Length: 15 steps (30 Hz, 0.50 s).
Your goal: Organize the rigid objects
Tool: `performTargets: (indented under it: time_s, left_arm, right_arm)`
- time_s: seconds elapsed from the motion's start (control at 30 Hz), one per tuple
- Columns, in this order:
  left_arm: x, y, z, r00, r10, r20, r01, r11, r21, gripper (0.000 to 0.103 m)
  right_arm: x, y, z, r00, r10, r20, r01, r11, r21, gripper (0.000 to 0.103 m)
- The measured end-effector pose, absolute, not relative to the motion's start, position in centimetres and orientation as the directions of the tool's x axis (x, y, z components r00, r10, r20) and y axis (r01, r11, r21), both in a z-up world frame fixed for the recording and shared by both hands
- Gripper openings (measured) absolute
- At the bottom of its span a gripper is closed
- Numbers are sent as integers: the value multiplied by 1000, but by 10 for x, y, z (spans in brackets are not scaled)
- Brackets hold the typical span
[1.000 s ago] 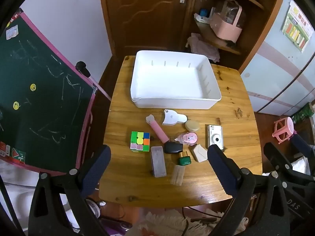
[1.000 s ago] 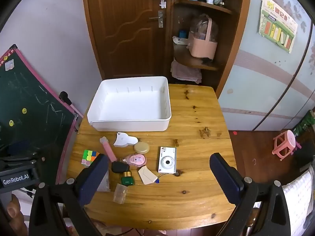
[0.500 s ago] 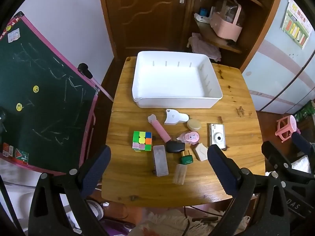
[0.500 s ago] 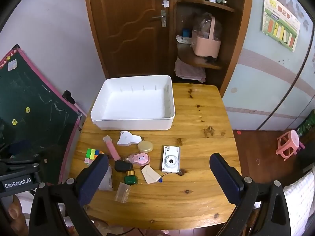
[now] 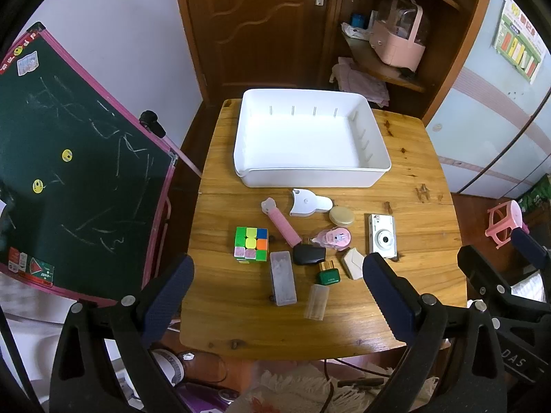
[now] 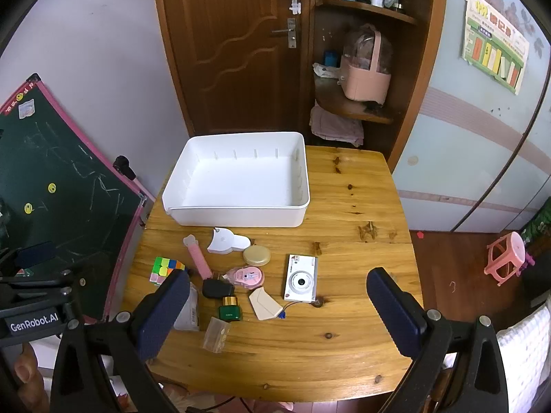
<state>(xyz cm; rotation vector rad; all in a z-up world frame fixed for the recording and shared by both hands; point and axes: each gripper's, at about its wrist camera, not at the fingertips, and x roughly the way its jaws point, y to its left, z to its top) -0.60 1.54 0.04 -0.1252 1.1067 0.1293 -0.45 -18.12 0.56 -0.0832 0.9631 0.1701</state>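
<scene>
Wooden tabletop (image 5: 430, 282) lies below both grippers; the left gripper (image 5: 277, 296) and right gripper (image 6: 277, 309) hang spread wide, holding nothing. Just ahead of them sits a scatter of small items: one colour cube (image 5: 251, 243), one white camera (image 6: 300, 278), one green bottle (image 5: 329, 273). Farther ahead, one white bin (image 5: 310, 175) holds nothing.

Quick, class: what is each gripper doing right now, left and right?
Left gripper: open, holding nothing.
Right gripper: open, holding nothing.
</scene>
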Motion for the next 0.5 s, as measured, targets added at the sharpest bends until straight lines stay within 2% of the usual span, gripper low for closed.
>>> performTargets:
  time_s: [0.5]
  left_arm:
    - [-7,8,0,443,55,-895,-167,986,-22,99]
  right_arm:
    - [-5,-182,4,556,118,-823,-185,983,15,103]
